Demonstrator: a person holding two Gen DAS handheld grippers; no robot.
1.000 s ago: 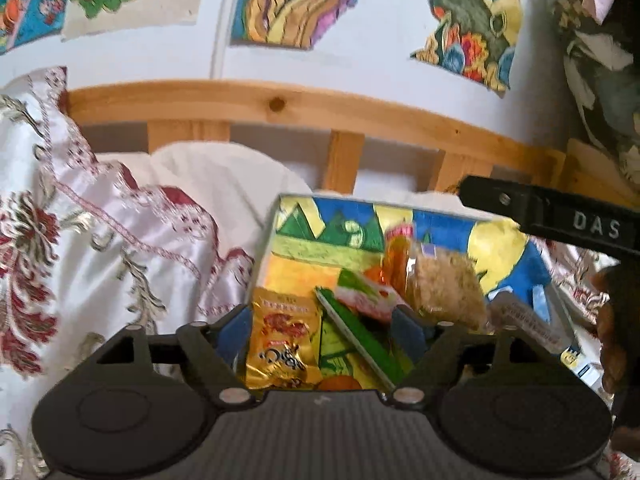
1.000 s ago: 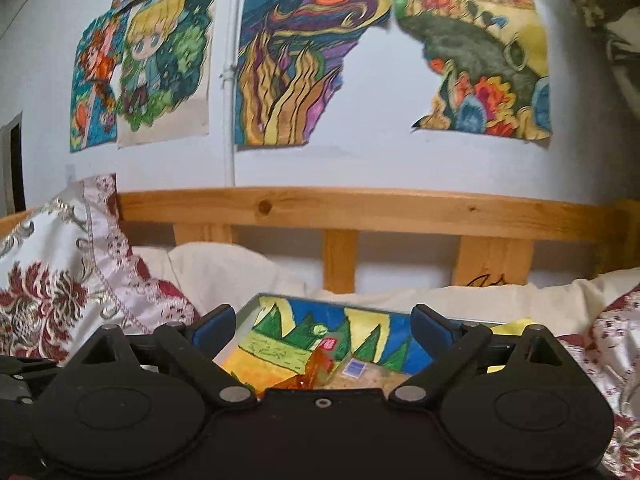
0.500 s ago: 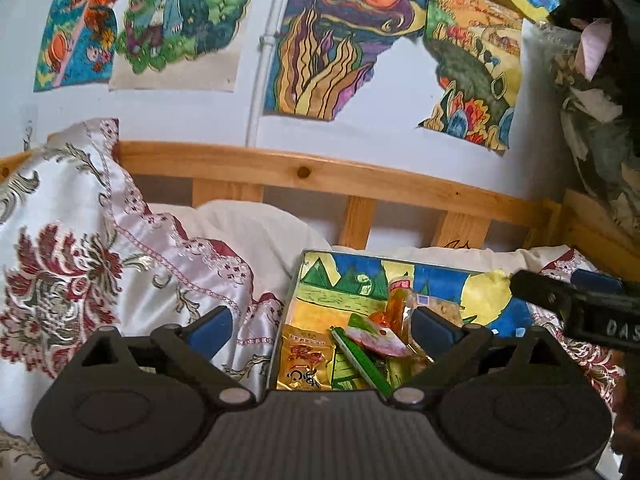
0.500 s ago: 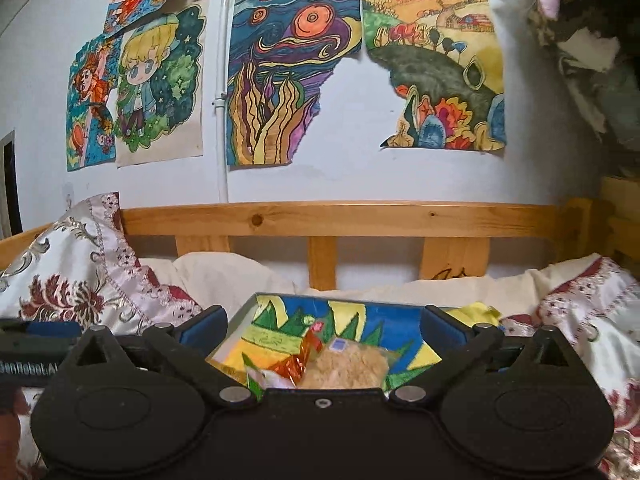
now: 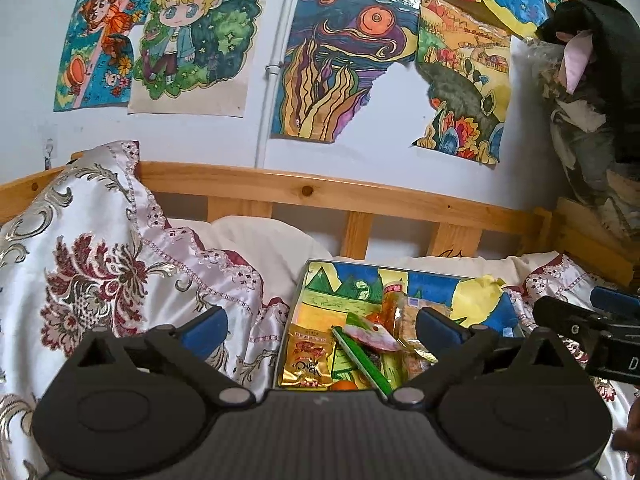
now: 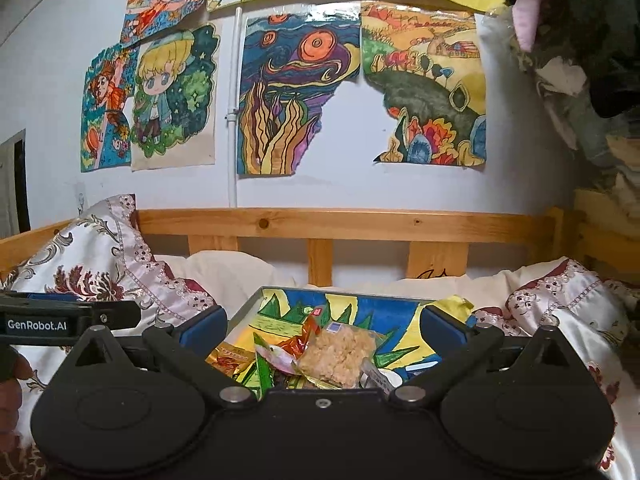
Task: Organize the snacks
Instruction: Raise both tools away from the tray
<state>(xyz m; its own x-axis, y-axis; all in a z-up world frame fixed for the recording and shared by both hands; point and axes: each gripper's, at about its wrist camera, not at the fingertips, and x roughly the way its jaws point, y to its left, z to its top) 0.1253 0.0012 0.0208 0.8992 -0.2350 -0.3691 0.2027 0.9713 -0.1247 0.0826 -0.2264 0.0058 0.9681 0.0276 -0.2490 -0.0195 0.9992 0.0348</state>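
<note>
A shallow tray (image 5: pixel 316 276) lined with a bright drawing lies on the bed, also in the right wrist view (image 6: pixel 248 304). Snacks lie in it: a gold packet (image 5: pixel 306 364), a green stick pack (image 5: pixel 362 358), an orange packet (image 5: pixel 390 308), and a clear bag of puffed rice cake (image 6: pixel 340 354). My left gripper (image 5: pixel 322 328) is open and empty, held back above the tray's near left edge. My right gripper (image 6: pixel 322 326) is open and empty above the tray's near edge. Each gripper shows at the edge of the other's view.
A patterned satin pillow (image 5: pixel 100 264) lies left of the tray and another (image 6: pixel 568 308) right of it. A wooden bed rail (image 5: pixel 360 196) runs behind, under a wall of drawings. Piled cloth and bags (image 5: pixel 592 100) hang at the far right.
Both grippers have pulled back and tilted up from the tray, so the tray looks smaller and lower. Both jaws have opened wider. The snacks have not moved.
</note>
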